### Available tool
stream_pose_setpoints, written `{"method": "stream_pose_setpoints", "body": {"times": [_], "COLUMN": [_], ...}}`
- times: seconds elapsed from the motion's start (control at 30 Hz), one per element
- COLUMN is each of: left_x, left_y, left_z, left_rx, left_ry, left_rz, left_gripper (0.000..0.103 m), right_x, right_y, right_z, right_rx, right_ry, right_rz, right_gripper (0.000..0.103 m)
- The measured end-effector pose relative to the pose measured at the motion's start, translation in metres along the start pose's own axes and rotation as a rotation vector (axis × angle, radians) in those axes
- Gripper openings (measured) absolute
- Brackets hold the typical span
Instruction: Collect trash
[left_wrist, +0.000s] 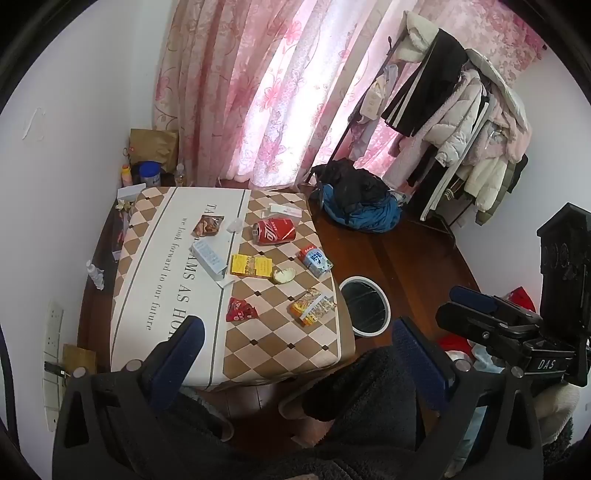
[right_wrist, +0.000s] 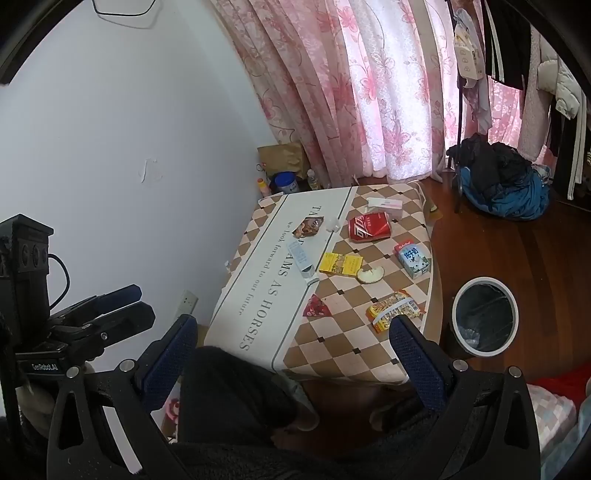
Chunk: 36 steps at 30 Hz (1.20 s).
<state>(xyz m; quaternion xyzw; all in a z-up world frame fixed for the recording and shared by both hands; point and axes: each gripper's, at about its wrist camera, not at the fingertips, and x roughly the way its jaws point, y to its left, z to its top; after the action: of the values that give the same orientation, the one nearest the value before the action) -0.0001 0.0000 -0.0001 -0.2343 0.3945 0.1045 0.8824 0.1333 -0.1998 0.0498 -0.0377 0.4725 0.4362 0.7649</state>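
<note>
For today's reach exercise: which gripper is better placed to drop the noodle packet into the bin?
Right. The noodle packet lies by the right gripper, with the bin on that side.

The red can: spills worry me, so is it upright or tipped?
Tipped. The red can lies on its side on the table, its top end facing sideways. No spill shows.

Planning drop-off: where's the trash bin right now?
The trash bin stands on the wood floor right of the table, near the noodle packet; in the left wrist view it sits at centre.
</note>
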Motion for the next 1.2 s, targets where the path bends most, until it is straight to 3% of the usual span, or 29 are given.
{"method": "stream_pose_setpoints", "body": {"times": [1.2], "left_x": [-0.0066], "left_y": [0.002], "left_z": [0.0056], "left_rx": [0.031], "left_ry": [-0.029], "left_rz": [0.029], "left_gripper": [0.103], "right_x": [0.0012], "right_y": [0.005], "right_z": [0.0039], "right_rx": [-0.006], "right_ry": [-0.004], "right_rz": [0.0], "right_gripper": [0.103]}}
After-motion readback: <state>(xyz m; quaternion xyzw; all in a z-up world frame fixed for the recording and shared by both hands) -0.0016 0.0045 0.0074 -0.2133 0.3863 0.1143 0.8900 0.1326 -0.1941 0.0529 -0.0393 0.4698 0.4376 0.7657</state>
